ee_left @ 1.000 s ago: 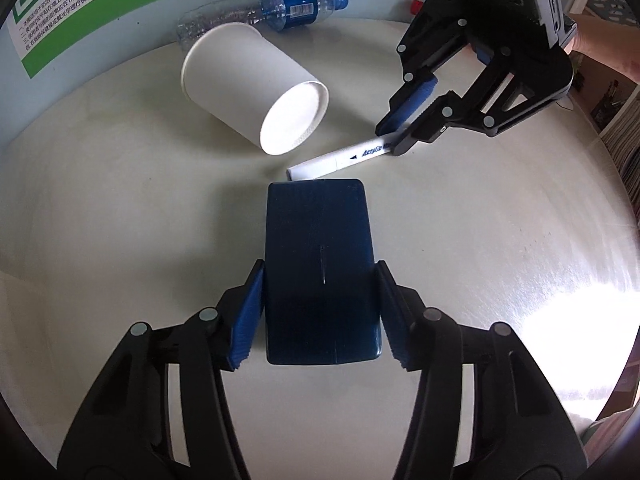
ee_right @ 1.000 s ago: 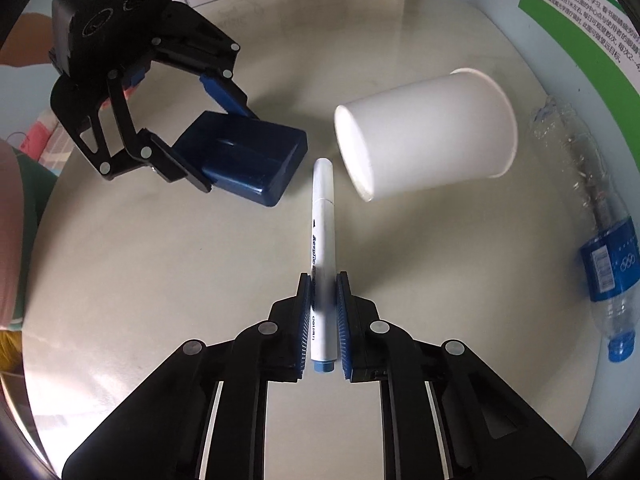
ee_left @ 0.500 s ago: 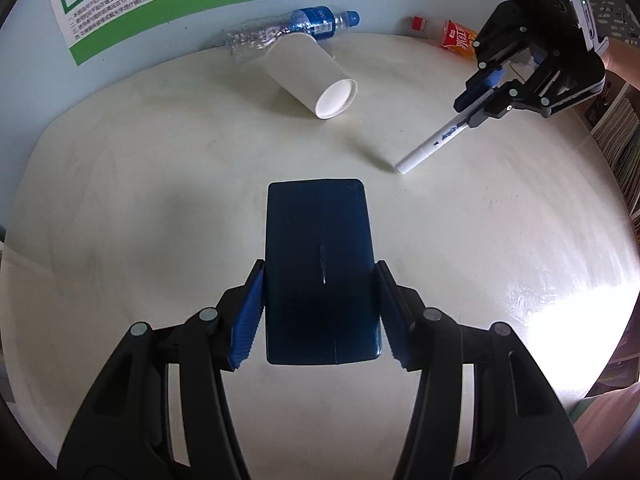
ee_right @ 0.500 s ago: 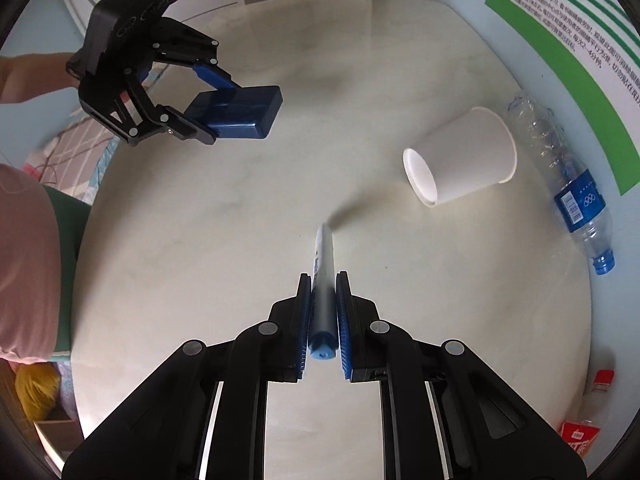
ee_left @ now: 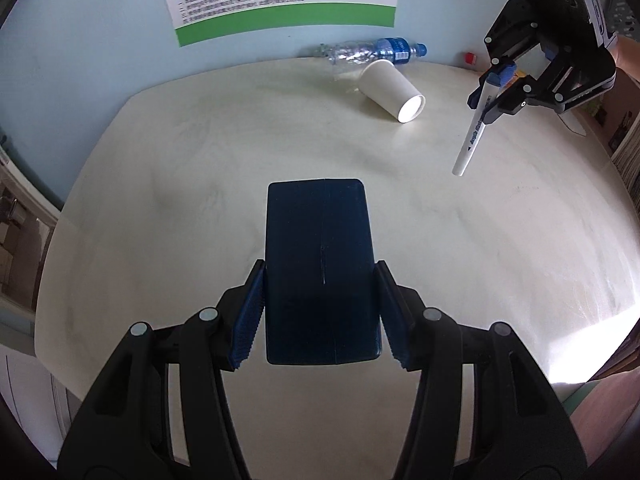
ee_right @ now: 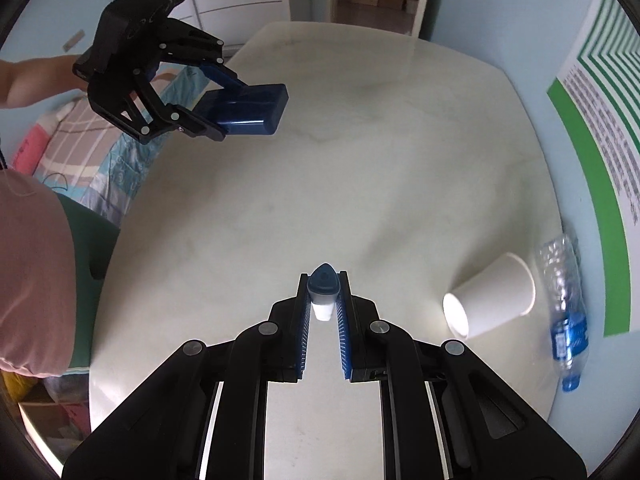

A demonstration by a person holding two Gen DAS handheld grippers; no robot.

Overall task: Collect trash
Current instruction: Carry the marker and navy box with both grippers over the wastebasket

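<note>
White paper cup (ee_left: pixel 391 90) lies on its side on the table (ee_left: pixel 200 200), empty; left claw (ee_left: pixel 320 316) clamps a blue box (ee_left: pixel 320 264), right claw (ee_right: pixel 323 312) a marker (ee_right: pixel 322 296), both angled downward.

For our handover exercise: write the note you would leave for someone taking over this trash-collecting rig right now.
Left gripper: shut on the dark blue box, held above the table.
Right gripper: shut on the white marker, also lifted.
Left on the table: paper cup on its side, empty plastic bottle by the wall.
No bin in view; both held items remain undeposited.
</note>
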